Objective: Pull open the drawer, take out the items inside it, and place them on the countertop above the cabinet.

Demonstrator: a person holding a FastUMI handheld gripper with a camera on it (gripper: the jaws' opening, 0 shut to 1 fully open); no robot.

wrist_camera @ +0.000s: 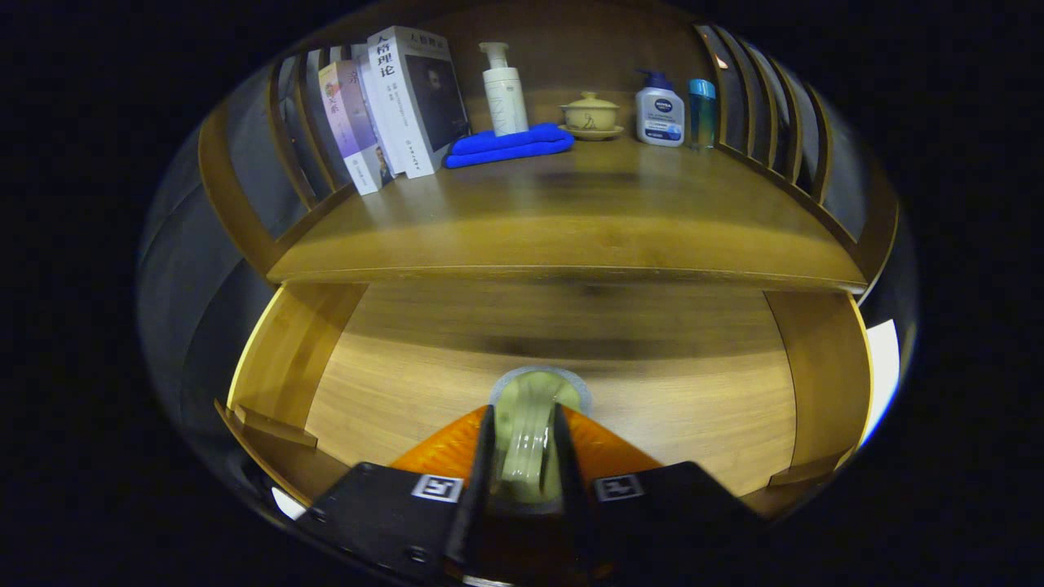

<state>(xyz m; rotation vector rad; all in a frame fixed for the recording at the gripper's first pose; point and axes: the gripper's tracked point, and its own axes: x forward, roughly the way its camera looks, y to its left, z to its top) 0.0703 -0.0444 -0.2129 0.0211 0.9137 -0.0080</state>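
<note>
One small jar (534,432), pale green and see-through with a silvery rim at its far end, sits pinched between the two fingers of the gripper (526,456), which press on it from either side above the open drawer (693,408). It looks like glass or hard plastic, so it is probably stiff, smooth and a little slippery, light enough to carry easily but likely to crack if dropped or squeezed hard; the ridged middle of its body, where the fingers now bear, seems the safest place to hold it. Its long axis runs forward along the fingers, the rimmed end pointing away toward the back of the drawer, so the jar lies on its side in the grip, not upright. Under it the drawer floor is bare wood. Above the drawer front is the countertop (571,228), with free space near its front edge; at its back stand books (400,106), a folded blue cloth (510,145), a white pump bottle (503,94), a lidded cup (590,114) and two more bottles (677,110).
</note>
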